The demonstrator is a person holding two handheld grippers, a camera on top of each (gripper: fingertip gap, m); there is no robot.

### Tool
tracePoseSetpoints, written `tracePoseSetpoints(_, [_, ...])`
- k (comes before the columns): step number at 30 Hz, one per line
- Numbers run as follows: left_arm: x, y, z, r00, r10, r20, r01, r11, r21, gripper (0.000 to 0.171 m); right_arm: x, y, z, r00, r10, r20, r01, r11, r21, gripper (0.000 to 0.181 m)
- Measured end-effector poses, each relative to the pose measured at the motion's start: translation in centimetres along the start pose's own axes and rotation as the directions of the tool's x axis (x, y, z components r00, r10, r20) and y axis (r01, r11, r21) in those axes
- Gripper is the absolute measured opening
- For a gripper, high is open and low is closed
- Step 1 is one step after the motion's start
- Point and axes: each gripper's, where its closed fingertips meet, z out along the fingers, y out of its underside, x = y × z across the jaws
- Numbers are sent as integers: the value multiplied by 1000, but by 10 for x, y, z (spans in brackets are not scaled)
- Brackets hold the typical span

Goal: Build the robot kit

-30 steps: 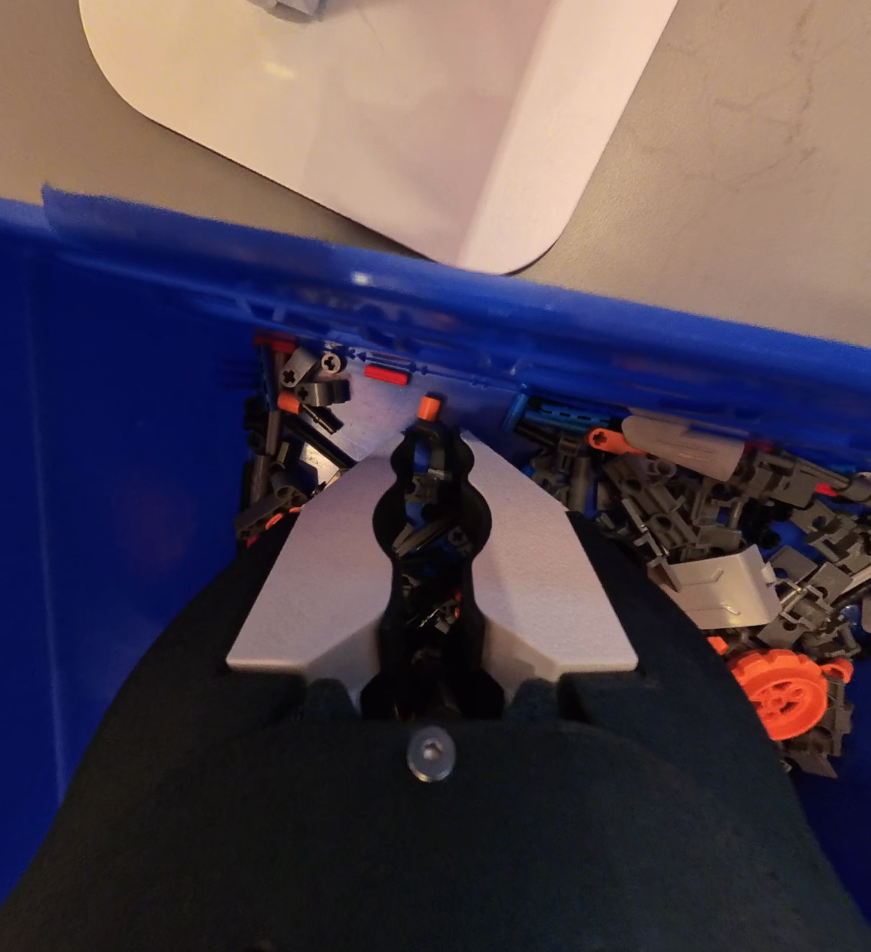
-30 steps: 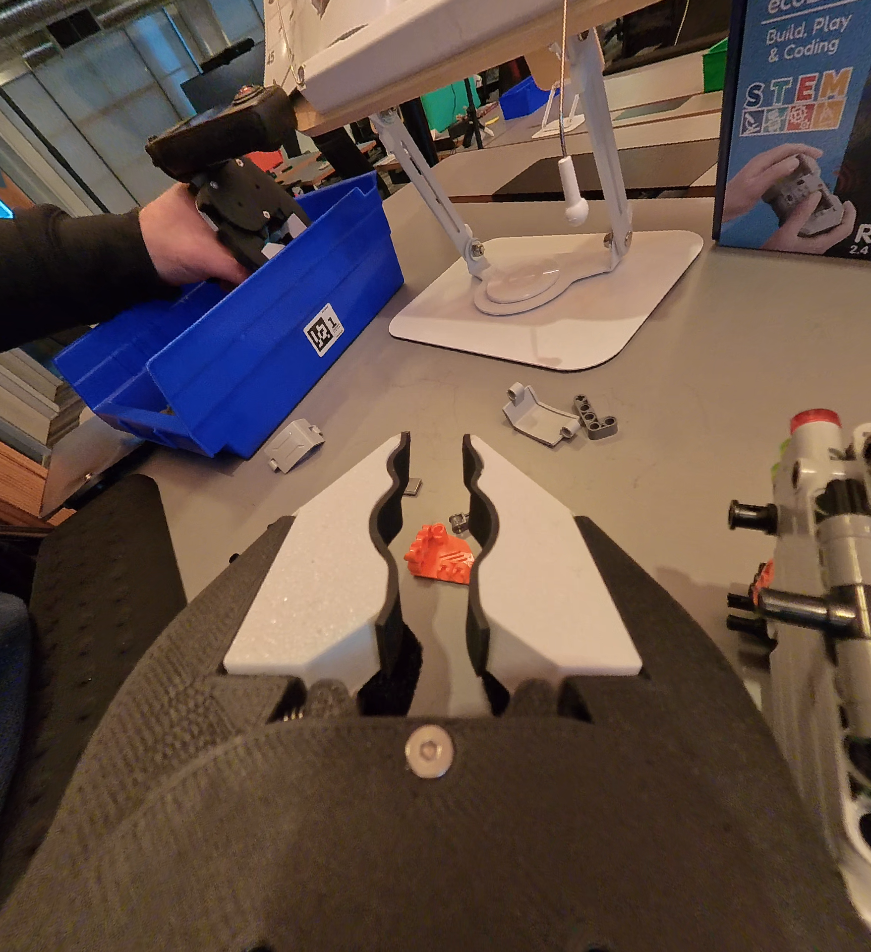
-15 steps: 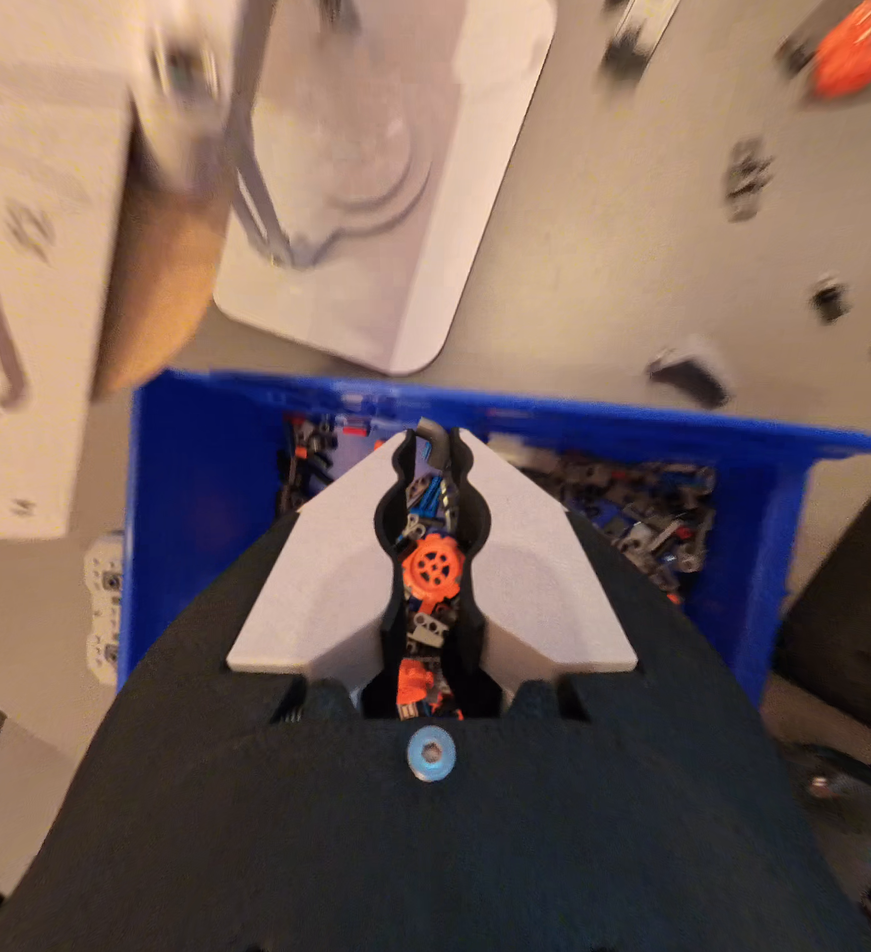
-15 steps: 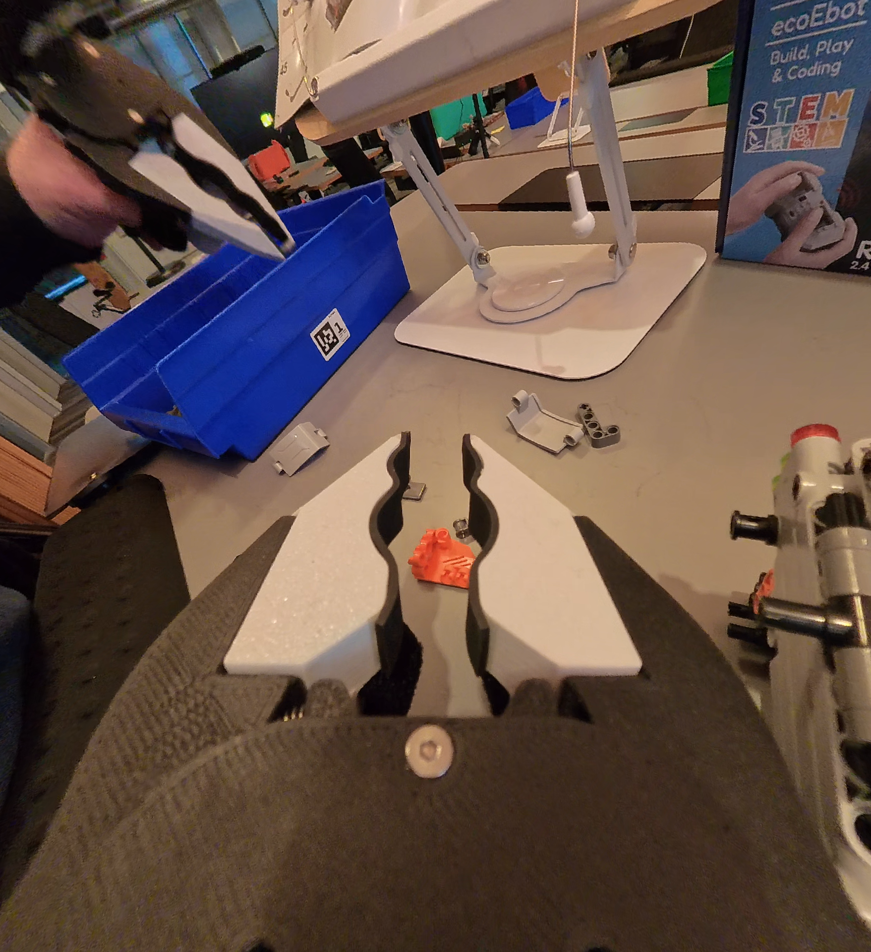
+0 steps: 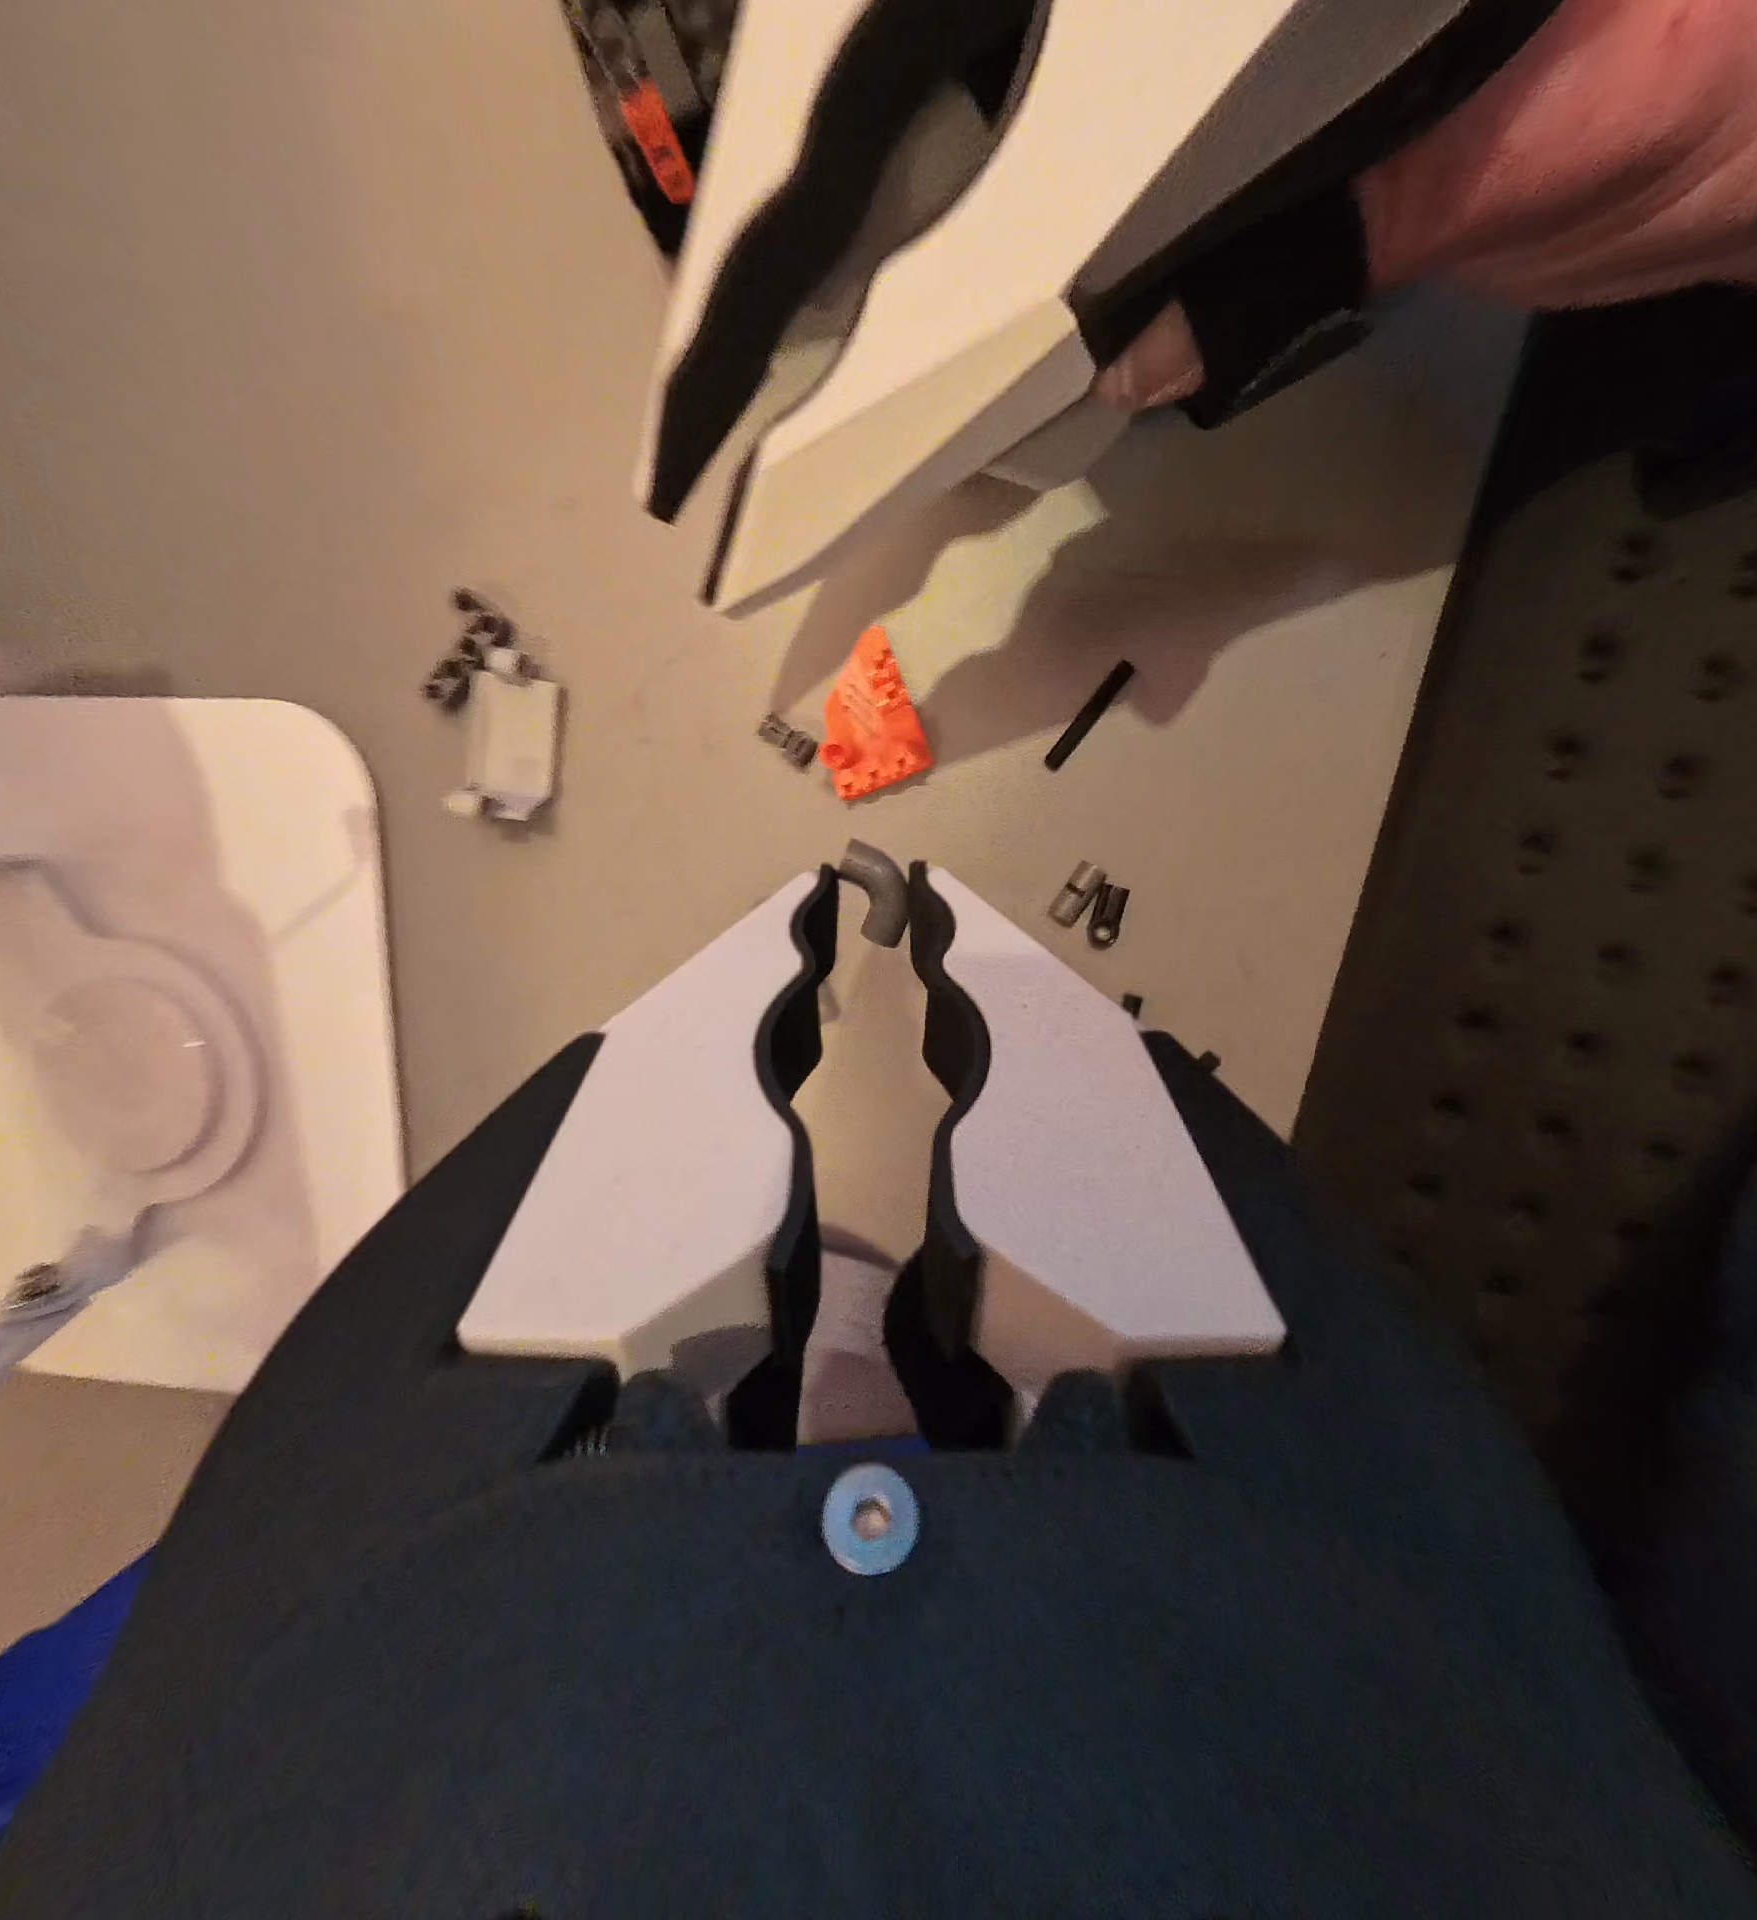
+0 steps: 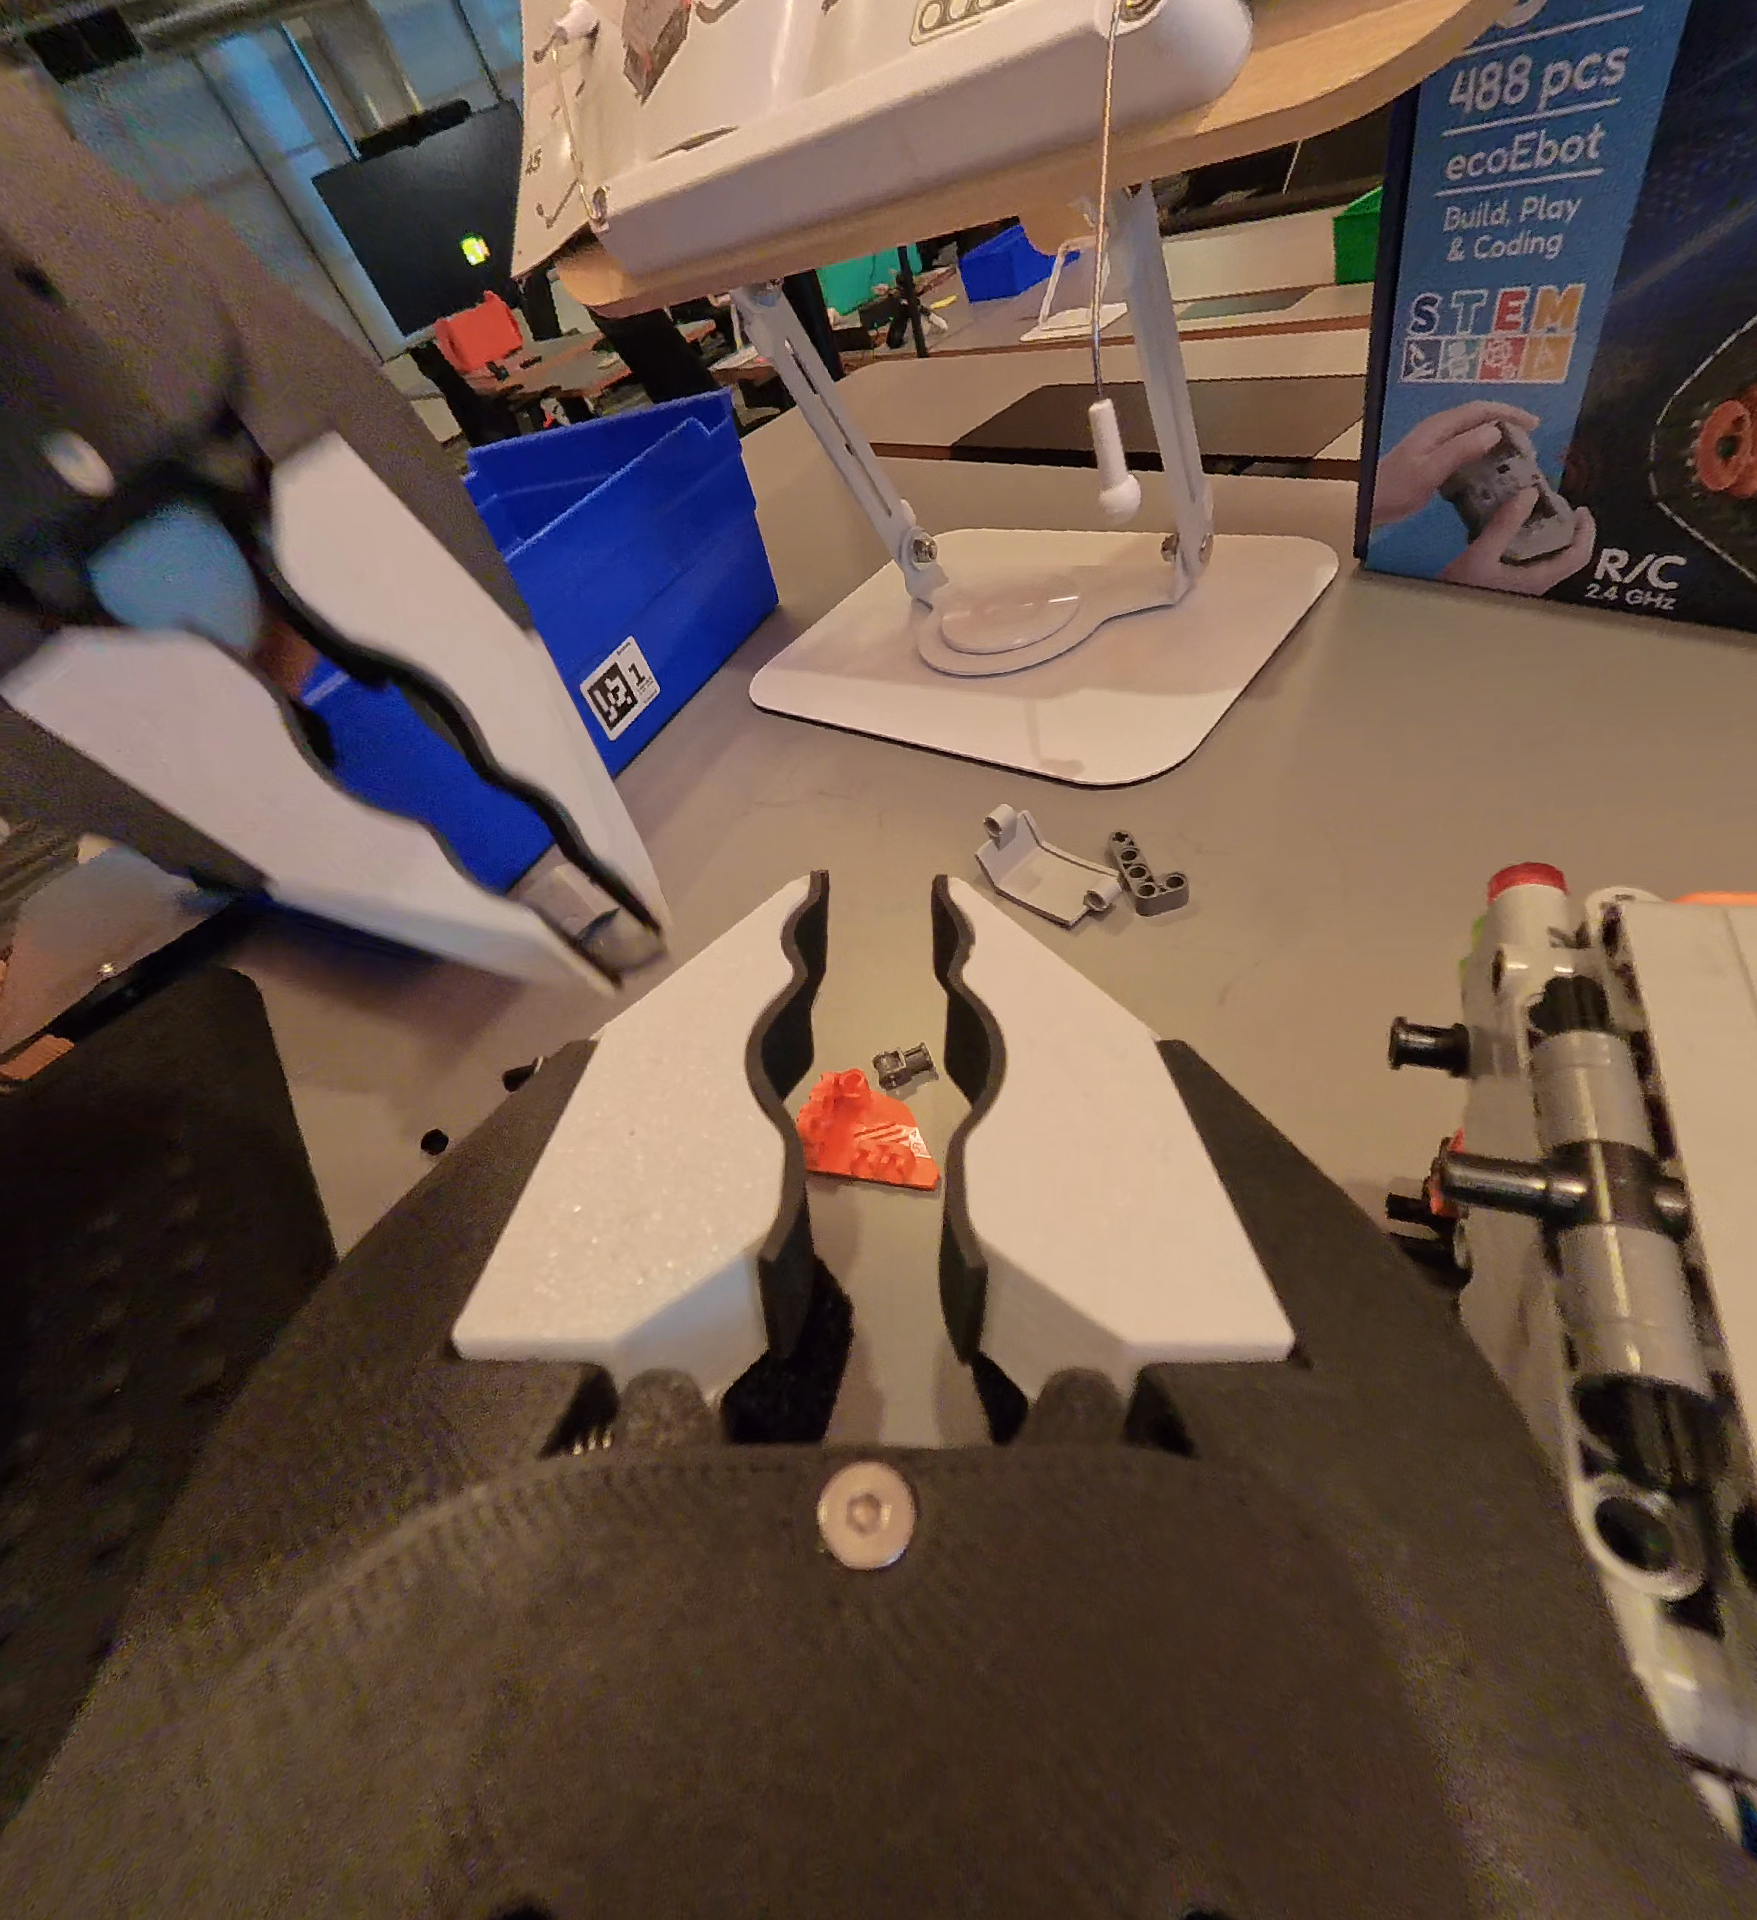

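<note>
Left gripper (image 5: 874,896) clamped on grey elbow piece (image 5: 876,902); orange wedge (image 5: 876,719) near, 12 o'clock. Right gripper (image 6: 879,883) parted, empty, over wedge.

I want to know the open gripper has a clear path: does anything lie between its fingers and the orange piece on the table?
Nothing visible does. The right gripper is open above the orange piece; only a small dark connector lies beside it.
</note>
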Motion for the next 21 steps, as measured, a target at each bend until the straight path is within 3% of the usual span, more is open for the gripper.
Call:
tracePoseSetpoints(6, [25,16,46,996,-58,-62,51,993,-111,11,5,-1,-4,1000,13,-18,-13,1000,18,17])
tracePoseSetpoints(11, [30,26,60,989,-124,-81,115,987,-114,11,3,0,-2,1000,3,-10,-3,1000,13,17])
tracePoseSetpoints(17, [26,17,47,987,-147,-66,144,988,-49,17,3,0,-2,1000,-4,-11,4,1000,8,18])
tracePoseSetpoints(21, [12,8,3,987,-152,-43,154,987,52,20,3,2,-1,1000,-5,-10,5,1000,-1,18])
